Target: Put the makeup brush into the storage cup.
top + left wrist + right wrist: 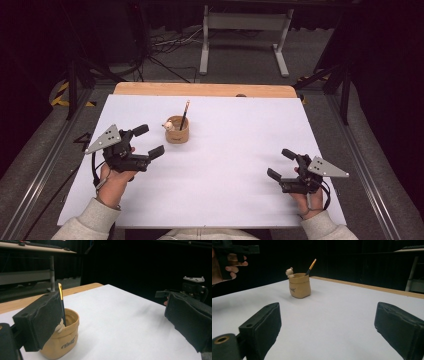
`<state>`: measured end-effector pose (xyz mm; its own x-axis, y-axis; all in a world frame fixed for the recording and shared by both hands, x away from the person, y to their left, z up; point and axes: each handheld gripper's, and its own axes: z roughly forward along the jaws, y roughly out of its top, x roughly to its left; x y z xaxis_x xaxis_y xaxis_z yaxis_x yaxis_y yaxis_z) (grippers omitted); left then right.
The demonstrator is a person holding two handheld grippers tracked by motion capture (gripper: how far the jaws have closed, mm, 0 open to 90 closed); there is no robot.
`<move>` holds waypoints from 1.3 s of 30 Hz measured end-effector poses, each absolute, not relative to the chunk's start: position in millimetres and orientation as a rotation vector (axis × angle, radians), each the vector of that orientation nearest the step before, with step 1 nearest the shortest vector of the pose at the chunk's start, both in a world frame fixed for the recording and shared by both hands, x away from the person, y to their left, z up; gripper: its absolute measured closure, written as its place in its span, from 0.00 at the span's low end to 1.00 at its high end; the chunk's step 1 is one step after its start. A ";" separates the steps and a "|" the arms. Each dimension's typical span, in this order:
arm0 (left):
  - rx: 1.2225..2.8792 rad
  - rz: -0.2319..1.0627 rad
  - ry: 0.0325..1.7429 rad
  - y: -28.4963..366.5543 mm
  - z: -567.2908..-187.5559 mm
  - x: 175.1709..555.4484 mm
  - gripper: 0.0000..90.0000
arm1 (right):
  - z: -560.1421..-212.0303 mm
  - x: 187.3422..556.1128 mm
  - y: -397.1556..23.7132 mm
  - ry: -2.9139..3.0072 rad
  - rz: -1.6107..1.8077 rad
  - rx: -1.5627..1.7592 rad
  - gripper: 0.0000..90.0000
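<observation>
White table sheet bare apart from tan pen pot at left of centre, with thin pencil standing tilted inside and small bear figure on the rim. Left gripper just beside the pot, jaws wide apart and empty; right gripper well apart at the right, jaws likewise spread with nothing between. Risk on approach: near jaw likely to clip the pot wall and tip the light pot, or to knock the leaning pencil aside.
</observation>
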<state>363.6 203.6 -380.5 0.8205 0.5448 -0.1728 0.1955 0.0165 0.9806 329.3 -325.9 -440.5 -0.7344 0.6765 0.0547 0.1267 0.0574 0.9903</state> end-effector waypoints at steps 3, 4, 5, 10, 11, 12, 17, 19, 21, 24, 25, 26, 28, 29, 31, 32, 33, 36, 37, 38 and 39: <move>1.567 0.311 0.599 206.5 -383.4 359.8 0.04 | -440.5 329.5 -326.0 1.917 1.722 0.799 0.08; 1.577 0.319 0.595 208.2 -385.1 357.9 0.04 | -440.7 329.6 -326.1 1.916 1.725 0.801 0.08; 1.577 0.319 0.595 208.2 -385.1 357.9 0.04 | -440.7 329.6 -326.1 1.916 1.725 0.801 0.08; 1.586 0.321 0.594 213.0 -393.7 352.4 0.04 | -440.7 330.5 -326.2 1.925 1.729 0.802 0.08; 1.591 0.322 0.594 213.8 -395.2 351.5 0.04 | -440.7 330.6 -326.1 1.929 1.729 0.799 0.08; 1.595 0.327 0.595 214.9 -397.7 350.3 0.03 | -440.8 331.2 -325.9 1.938 1.731 0.796 0.07; 1.606 0.358 0.596 219.2 -402.5 347.2 0.03 | -441.4 332.4 -326.0 1.944 1.729 0.799 0.06; 1.608 0.365 0.598 221.8 -405.9 345.7 0.03 | -441.5 332.9 -326.7 1.943 1.730 0.800 0.06; 1.611 0.363 0.606 222.9 -411.1 344.6 0.03 | -441.8 333.4 -327.5 1.939 1.731 0.807 0.05; 1.623 0.364 0.614 224.1 -418.4 343.1 0.03 | -442.1 334.1 -327.9 1.942 1.725 0.799 0.05; 1.623 0.364 0.615 224.8 -420.4 342.7 0.03 | -442.0 333.9 -327.6 1.942 1.725 0.797 0.05; 1.621 0.363 0.614 225.2 -421.5 342.7 0.03 | -441.9 333.9 -327.4 1.942 1.728 0.792 0.05; 1.617 0.357 0.623 225.4 -423.5 342.0 0.03 | -441.6 333.8 -327.2 1.941 1.734 0.784 0.05; 1.619 0.361 0.625 225.5 -424.7 342.0 0.03 | -441.6 333.8 -327.2 1.942 1.735 0.781 0.05; 1.623 0.365 0.628 225.7 -426.5 341.5 0.03 | -441.5 333.5 -327.3 1.939 1.738 0.783 0.05; 1.624 0.370 0.627 225.5 -428.5 341.1 0.03 | -441.2 332.9 -327.8 1.936 1.741 0.782 0.05; 1.626 0.370 0.628 225.2 -429.9 340.8 0.03 | -441.2 332.9 -327.8 1.936 1.741 0.782 0.05; 1.637 0.378 0.631 224.4 -436.0 340.5 0.03 | -441.5 332.8 -328.0 1.936 1.744 0.780 0.05; 1.636 0.384 0.629 225.0 -437.4 340.8 0.03 | -441.9 332.9 -327.5 1.940 1.744 0.781 0.05; 1.629 0.384 0.635 225.3 -439.1 340.6 0.03 | -442.1 333.1 -327.3 1.943 1.743 0.778 0.05; 1.624 0.384 0.636 225.8 -440.7 340.7 0.03 | -442.2 333.2 -326.9 1.943 1.743 0.778 0.05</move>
